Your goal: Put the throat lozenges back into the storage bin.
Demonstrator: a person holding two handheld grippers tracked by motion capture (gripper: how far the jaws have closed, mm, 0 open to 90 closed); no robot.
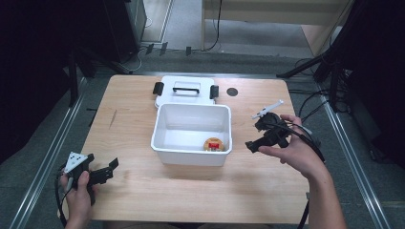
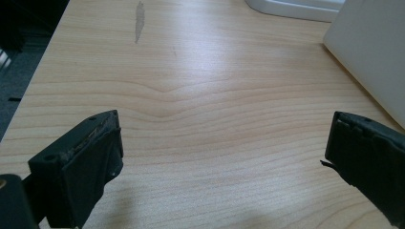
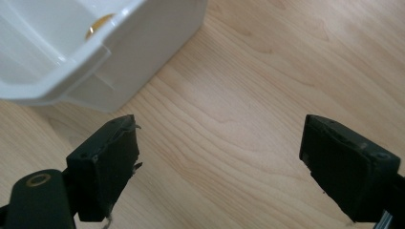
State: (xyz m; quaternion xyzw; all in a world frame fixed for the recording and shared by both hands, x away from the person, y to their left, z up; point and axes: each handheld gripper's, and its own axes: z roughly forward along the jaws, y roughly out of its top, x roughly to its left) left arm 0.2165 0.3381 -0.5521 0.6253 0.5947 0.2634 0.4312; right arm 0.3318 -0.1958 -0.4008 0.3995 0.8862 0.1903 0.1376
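Both jaw pairs are spread wide and empty: left hand-held gripper near the counter edge, right hand-held gripper beside the white bin. A round item lies inside the bin. Closing with the lid behind is judged next.

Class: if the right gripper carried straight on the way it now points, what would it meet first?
Probably the side wall of the white plastic tub; the right gripper points towards it across bare wood, though depth is unclear.
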